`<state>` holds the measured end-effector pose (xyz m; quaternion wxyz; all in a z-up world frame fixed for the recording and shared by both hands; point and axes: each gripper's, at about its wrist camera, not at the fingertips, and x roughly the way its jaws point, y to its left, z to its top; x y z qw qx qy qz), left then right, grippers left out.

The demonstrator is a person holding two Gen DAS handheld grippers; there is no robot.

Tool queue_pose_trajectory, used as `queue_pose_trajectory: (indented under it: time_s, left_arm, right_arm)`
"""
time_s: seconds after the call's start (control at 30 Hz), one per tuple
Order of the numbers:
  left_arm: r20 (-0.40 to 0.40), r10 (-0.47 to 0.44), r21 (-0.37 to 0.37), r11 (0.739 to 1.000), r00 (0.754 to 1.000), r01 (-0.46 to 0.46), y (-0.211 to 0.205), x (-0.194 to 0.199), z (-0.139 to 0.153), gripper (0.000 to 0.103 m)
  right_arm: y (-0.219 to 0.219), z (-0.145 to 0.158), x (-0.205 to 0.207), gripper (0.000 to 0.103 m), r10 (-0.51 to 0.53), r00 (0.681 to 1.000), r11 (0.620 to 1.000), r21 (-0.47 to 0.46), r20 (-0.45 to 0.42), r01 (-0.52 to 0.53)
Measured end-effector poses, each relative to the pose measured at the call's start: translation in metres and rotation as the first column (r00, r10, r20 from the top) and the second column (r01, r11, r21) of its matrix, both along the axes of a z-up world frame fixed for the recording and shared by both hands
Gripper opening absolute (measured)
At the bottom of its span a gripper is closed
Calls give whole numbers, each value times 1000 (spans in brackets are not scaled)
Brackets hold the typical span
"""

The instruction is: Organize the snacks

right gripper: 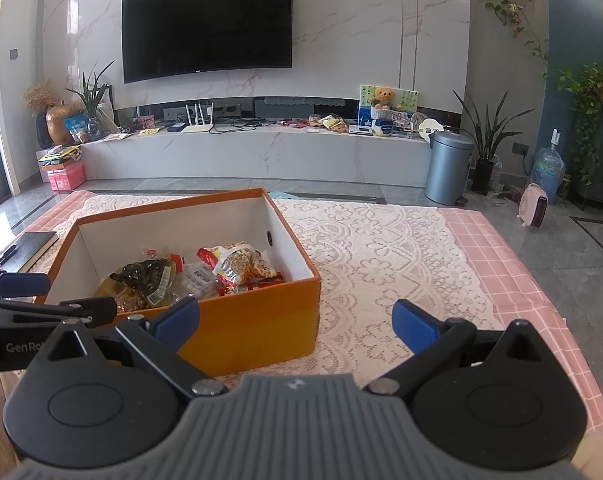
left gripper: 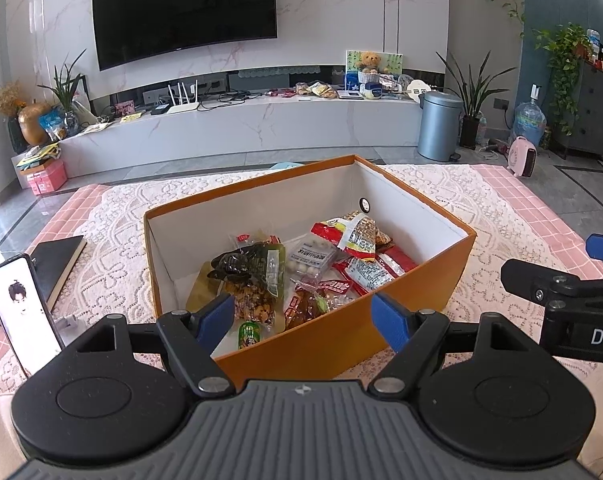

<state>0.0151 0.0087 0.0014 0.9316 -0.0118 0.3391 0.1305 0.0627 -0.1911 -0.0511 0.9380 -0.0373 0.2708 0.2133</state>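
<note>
An orange box (left gripper: 421,284) with white inner walls stands on the lace-covered table, also seen in the right wrist view as the orange box (right gripper: 261,328). Inside lie several snack packs (left gripper: 301,272): a dark green pouch (left gripper: 257,266), red-and-white packets (left gripper: 357,240) and a small green can-shaped pack (left gripper: 250,334). My left gripper (left gripper: 305,320) is open just above the box's near edge, nothing between its blue fingers. My right gripper (right gripper: 297,320) is open to the right of the box's near corner, holding nothing. The snack packs (right gripper: 197,276) show in that view too.
A phone (left gripper: 21,308) stands propped at the table's left, with a black notebook (left gripper: 59,260) behind it. White lace cloth (right gripper: 381,264) over a pink checked cover spreads right of the box. Beyond the table are a TV bench, a grey bin (right gripper: 447,168) and a pink heater (right gripper: 535,210).
</note>
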Motion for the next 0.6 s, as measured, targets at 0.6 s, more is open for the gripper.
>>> queue_pose_trajectory:
  time_s: [0.6]
  left_arm:
    - [2, -5, 4, 1000, 1000, 5, 0, -1, 0, 91]
  right_arm:
    - [0, -3, 0, 99, 3, 1000, 1000, 0, -8, -3]
